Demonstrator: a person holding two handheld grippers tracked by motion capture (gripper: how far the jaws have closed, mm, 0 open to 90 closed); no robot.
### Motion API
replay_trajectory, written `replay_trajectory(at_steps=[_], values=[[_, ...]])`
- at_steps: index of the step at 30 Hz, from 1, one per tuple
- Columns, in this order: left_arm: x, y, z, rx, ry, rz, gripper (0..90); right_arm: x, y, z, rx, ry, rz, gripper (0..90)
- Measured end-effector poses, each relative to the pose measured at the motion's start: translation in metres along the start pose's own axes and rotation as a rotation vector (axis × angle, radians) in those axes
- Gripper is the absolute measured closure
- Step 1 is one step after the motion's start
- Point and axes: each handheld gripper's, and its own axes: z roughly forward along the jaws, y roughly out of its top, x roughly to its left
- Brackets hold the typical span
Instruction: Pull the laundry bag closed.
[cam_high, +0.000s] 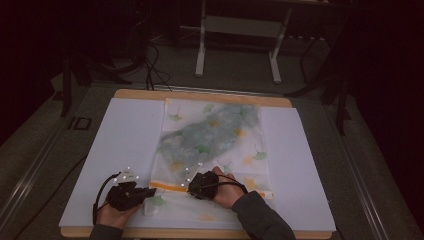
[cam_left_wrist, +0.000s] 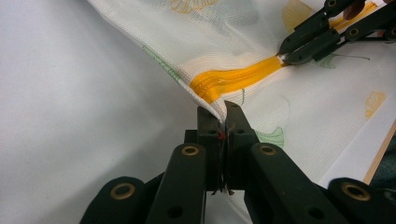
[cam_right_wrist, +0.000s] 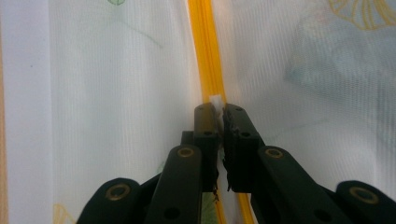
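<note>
White sheeting covers the surface (cam_high: 120, 145), where a leaf-printed mesh bag (cam_high: 215, 140) lies flat. Left tool (cam_left_wrist: 223, 108) is clenched on the bag's corner beside the yellow zipper (cam_left_wrist: 236, 77); right tool (cam_right_wrist: 216, 108) pinches the white zipper pull (cam_right_wrist: 215, 100).

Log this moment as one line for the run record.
left gripper: shut on mesh bag corner | right gripper: shut on white zipper pull | orange zipper: between grippers | bag flat on white sheet
</note>
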Motion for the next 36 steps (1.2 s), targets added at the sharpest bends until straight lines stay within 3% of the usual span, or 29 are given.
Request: replay_trajectory(at_steps=[36], values=[[0.003,0.0,-0.002,0.0,0.001,-0.006,87.9,-0.006,-0.025,-0.015,0.049,-0.019,0.016,84.8]])
